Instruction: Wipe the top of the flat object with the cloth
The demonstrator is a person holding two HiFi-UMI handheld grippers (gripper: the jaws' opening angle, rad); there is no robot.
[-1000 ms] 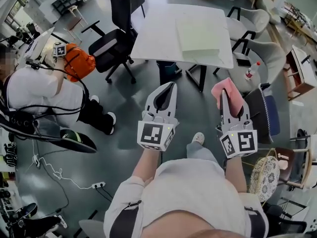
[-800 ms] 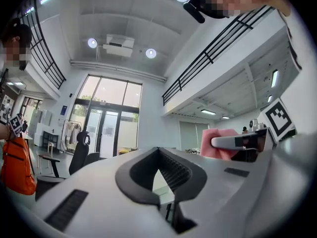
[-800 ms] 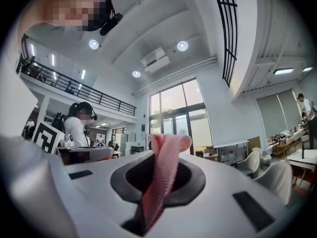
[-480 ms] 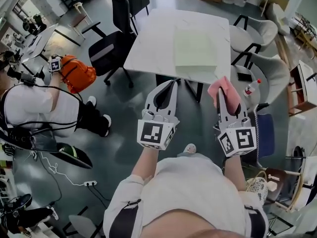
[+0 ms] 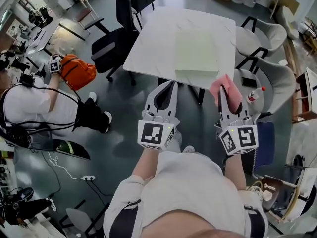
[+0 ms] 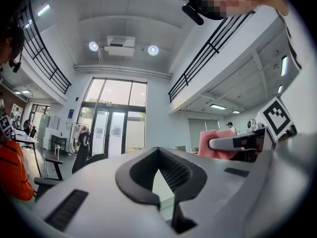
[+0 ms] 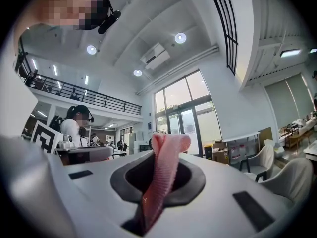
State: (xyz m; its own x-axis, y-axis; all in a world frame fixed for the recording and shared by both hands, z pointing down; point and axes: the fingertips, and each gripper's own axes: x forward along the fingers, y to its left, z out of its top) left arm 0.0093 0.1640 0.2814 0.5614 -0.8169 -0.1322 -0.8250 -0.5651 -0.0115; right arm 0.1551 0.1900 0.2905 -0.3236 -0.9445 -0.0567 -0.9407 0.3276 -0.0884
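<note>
A pale green flat sheet [image 5: 196, 51] lies on the white table [image 5: 148, 38] ahead of me, beyond both grippers. A pink cloth [image 5: 224, 85] sticks up out of my right gripper [image 5: 221, 91], which is shut on it just short of the table's near edge. In the right gripper view the cloth [image 7: 166, 167] stands pinched between the jaws of the right gripper [image 7: 161, 155]. To its left, my left gripper [image 5: 173, 85] is held level with it, jaws shut with nothing in them. In the left gripper view the left gripper [image 6: 158, 150] is closed, and the pink cloth [image 6: 213, 144] shows at the right.
A black office chair [image 5: 115, 39] stands at the table's left side. Grey chairs [image 5: 265, 36] and a small bottle [image 5: 254, 94] are on the right. A seated person [image 5: 39, 105] with an orange object [image 5: 79, 71] is at the left. Cables and a power strip [image 5: 85, 178] lie on the floor.
The table and green sheet have come nearer and lower in the head view. Both grippers keep the same pose, the right still holding the cloth.
</note>
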